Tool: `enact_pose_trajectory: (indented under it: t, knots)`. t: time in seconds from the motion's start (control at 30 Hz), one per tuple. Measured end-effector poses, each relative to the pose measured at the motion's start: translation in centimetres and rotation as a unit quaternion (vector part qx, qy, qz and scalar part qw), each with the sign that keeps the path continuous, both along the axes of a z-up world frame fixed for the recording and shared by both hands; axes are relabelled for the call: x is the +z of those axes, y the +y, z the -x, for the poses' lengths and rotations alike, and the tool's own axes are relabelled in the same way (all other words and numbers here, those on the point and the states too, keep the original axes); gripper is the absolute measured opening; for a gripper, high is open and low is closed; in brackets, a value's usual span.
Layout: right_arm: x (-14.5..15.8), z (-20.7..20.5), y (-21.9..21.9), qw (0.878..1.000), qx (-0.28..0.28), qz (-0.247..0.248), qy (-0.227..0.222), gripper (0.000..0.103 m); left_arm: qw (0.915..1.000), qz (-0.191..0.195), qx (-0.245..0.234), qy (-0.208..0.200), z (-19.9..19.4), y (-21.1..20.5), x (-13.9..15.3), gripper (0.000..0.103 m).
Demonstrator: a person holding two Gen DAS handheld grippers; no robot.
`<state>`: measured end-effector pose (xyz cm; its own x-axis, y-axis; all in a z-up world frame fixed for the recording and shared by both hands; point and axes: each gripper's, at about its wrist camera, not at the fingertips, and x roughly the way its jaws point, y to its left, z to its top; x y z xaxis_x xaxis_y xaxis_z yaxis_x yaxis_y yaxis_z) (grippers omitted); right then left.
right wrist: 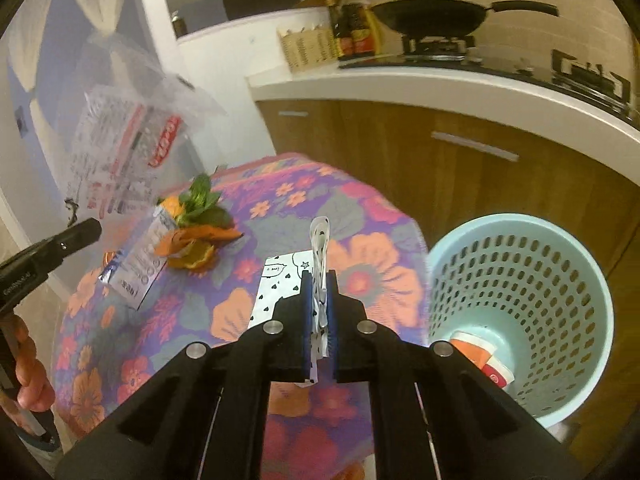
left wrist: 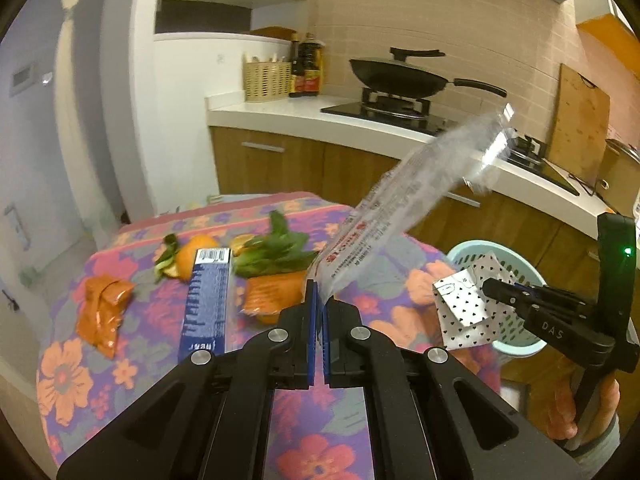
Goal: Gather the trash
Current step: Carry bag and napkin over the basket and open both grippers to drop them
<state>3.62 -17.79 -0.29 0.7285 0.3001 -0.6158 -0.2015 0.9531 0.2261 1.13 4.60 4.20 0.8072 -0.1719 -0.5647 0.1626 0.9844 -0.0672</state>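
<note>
My left gripper [left wrist: 319,294] is shut on a clear plastic wrapper [left wrist: 404,196] with red print, held up above the flowered table [left wrist: 132,364]. It also shows in the right wrist view [right wrist: 120,152]. My right gripper [right wrist: 319,292] is shut on a white paper packet with black hearts [right wrist: 280,288], held over the table edge beside a light blue perforated bin [right wrist: 520,280]. The packet [left wrist: 468,304] and bin [left wrist: 516,332] show in the left wrist view. On the table lie a blue box [left wrist: 208,300], orange wrappers [left wrist: 104,308], orange peels [left wrist: 192,256] and green leaves [left wrist: 276,248].
The bin holds an orange and white cup [right wrist: 476,350]. Behind the table runs a white counter with wooden cabinets [left wrist: 280,160], a wok on a stove [left wrist: 400,76], a wicker basket [left wrist: 266,80], sauce bottles [left wrist: 308,66] and a wooden cutting board [left wrist: 576,128].
</note>
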Motion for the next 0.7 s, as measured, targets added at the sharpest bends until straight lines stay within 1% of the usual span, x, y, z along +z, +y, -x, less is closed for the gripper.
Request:
enact_pose_trajectory:
  t: [0.07,0.1,0.23,0.43,0.57,0.67,0.7]
  knots:
    - [0.3,0.1,-1.5,1.000,-0.017,0.000,-0.008,0.004,0.9999,0.000,-0.013,0.001,-0.4,-1.1,0.2,0.000]
    - [0.5,0.2,-2.5,1.000,-0.029,-0.001,-0.010,0.004,0.9998,-0.006,-0.020,0.000,-0.7,-2.2,0.4,0.000]
    - [0.0,0.2,-6.8,0.997,-0.076,-0.009,-0.010,0.004,0.9984,-0.019,-0.053,0.006,-1.9,-6.1,0.0,0.000]
    - [-2.1,0.1,-13.7,0.989,-0.145,-0.034,0.015,0.004,0.9930,-0.029,-0.109,0.035,-4.7,-13.2,-1.8,0.000]
    - [-3.4,-0.1,-16.6,0.983,-0.177,-0.042,0.028,0.004,0.9876,-0.038,-0.141,0.057,-6.7,-18.0,-3.2,0.000]
    - [-4.6,-0.4,-18.2,0.979,-0.197,-0.040,0.042,0.004,0.9842,-0.047,-0.153,0.076,-8.0,-20.6,-4.2,0.000]
    - [-5.1,-0.6,-18.6,0.977,-0.202,-0.037,0.049,0.004,0.9826,-0.052,-0.156,0.087,-8.6,-21.6,-4.8,0.000]
